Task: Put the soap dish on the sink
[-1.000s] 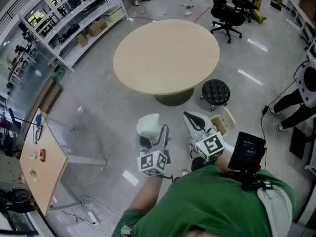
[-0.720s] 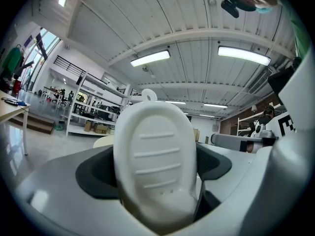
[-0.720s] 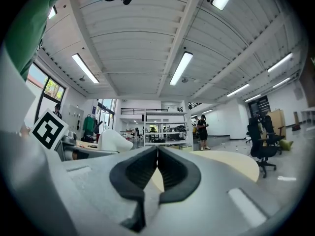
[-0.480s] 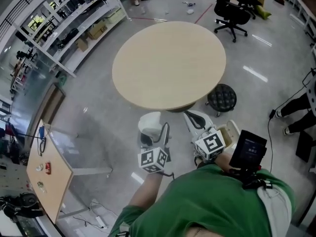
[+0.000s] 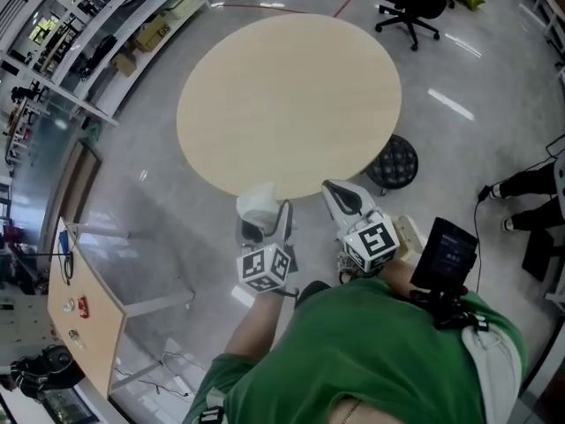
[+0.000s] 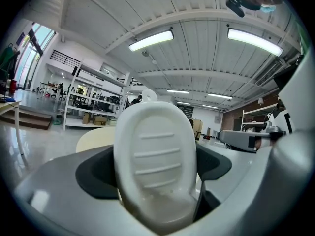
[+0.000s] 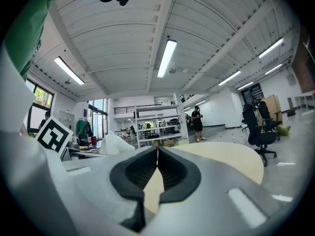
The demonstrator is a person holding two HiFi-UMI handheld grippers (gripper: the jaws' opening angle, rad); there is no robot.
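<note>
My left gripper (image 5: 263, 217) is shut on a white oval soap dish (image 5: 258, 205), held out in front of my body. In the left gripper view the ribbed soap dish (image 6: 155, 151) stands upright between the dark pads and fills the middle of the picture. My right gripper (image 5: 335, 193) is beside it on the right, its jaws closed with nothing between them. The right gripper view shows its black pads (image 7: 140, 173) meeting in a thin line. Both grippers point at the near edge of a round beige table (image 5: 291, 87). No sink is in view.
A black stool (image 5: 391, 160) stands by the table's right edge and an office chair (image 5: 410, 3) beyond it. Metal shelving (image 5: 97, 34) lines the far left. A wooden desk (image 5: 84, 325) is at the left, and another person's legs (image 5: 530, 184) at the right.
Both grippers have moved forward together toward the round table, whose near edge now lies just ahead of the fingertips. The soap dish stays in the left grip.
</note>
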